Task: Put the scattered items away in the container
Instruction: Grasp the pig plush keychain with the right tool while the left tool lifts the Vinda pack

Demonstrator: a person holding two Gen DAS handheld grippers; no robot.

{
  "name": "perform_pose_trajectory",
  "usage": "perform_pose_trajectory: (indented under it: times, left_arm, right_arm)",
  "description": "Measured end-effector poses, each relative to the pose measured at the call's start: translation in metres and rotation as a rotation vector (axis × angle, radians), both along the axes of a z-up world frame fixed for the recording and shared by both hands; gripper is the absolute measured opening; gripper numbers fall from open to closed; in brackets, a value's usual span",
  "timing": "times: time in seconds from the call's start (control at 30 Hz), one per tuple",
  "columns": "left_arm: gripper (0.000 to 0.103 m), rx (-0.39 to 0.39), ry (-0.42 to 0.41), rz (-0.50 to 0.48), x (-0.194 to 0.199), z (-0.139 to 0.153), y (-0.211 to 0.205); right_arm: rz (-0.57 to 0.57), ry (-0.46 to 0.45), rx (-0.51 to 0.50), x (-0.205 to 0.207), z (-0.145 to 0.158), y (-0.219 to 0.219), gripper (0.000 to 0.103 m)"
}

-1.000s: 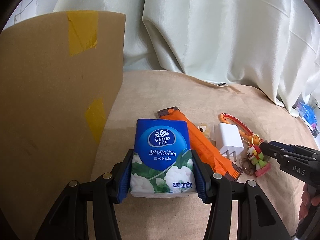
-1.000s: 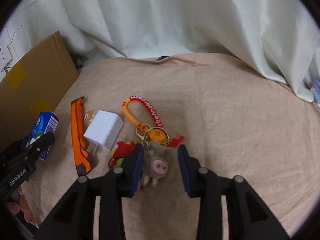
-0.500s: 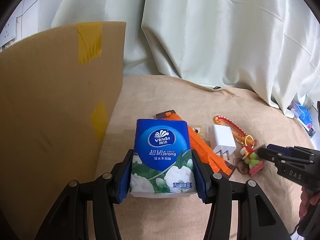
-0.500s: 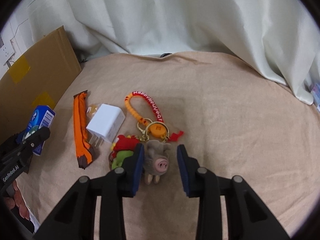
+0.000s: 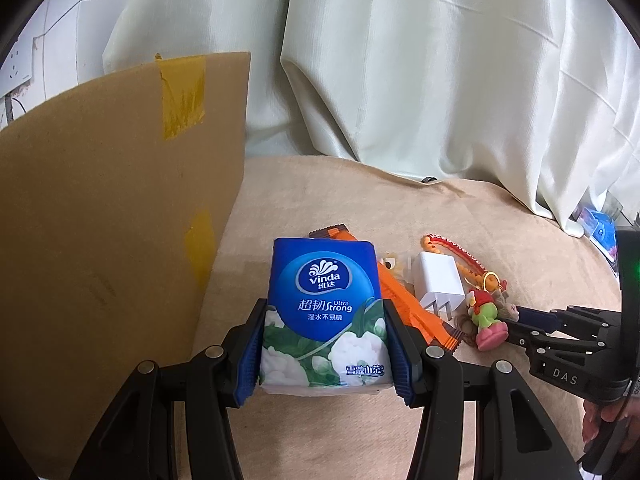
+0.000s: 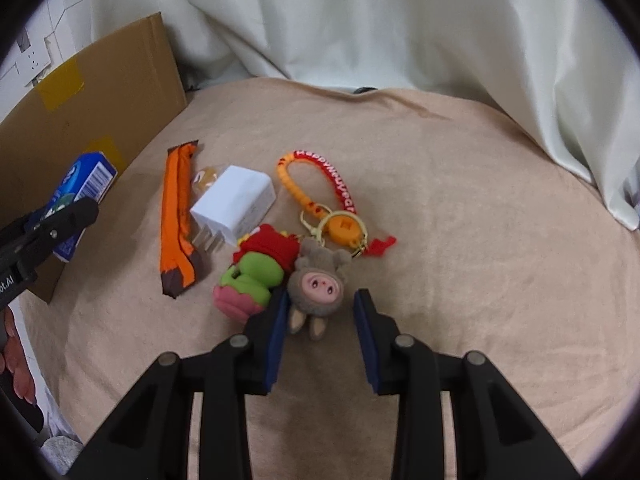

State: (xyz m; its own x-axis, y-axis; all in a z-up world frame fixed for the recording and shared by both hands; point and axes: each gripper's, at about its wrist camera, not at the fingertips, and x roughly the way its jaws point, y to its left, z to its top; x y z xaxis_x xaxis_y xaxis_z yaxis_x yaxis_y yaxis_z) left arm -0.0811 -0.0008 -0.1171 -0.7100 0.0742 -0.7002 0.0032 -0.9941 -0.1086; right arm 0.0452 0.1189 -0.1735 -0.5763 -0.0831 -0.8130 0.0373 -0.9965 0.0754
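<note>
My left gripper (image 5: 324,344) is shut on a blue Vinda tissue pack (image 5: 324,308) and holds it above the beige cloth, beside the cardboard box (image 5: 100,220). The pack also shows in the right wrist view (image 6: 82,196). My right gripper (image 6: 320,320) is open, its pads on either side of a grey pig plush keychain (image 6: 316,284) without squeezing it. An orange wrapper (image 6: 176,220), a white charger (image 6: 236,204), a red-green plush (image 6: 256,272) and a red-orange strap (image 6: 320,184) lie beside it.
The box wall (image 6: 88,92) stands at the left of the cloth-covered table. A white curtain (image 6: 360,20) hangs behind. A small blue packet (image 5: 598,226) lies at the far right edge by the curtain.
My left gripper has risen and drawn back with the tissue pack, so more of the box wall shows. My right gripper has pulled back slightly from the pig plush.
</note>
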Motion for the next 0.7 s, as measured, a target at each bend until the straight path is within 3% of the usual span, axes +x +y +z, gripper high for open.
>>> perform_pose_trajectory:
  times: [0.03,0.07,0.3,0.7]
  left_arm:
    - [0.054,-0.001,-0.001,0.0,0.0,0.0,0.0]
    - [0.054,0.002,-0.001,-0.001,0.001,0.0,-0.001]
    - [0.054,0.003,0.007,-0.01,0.004,0.005,0.003]
    - [0.054,0.003,0.059,-0.024,0.022,0.03,0.011]
  right_arm:
    - [0.001,0.0,-0.004,0.0,0.0,0.0,0.038]
    - [0.006,-0.001,-0.008,0.0,0.001,-0.001,0.03]
    - [-0.001,0.013,-0.037,0.01,0.015,0.0,0.03]
    - [-0.012,0.146,-0.032,0.034,0.073,0.005,0.03]
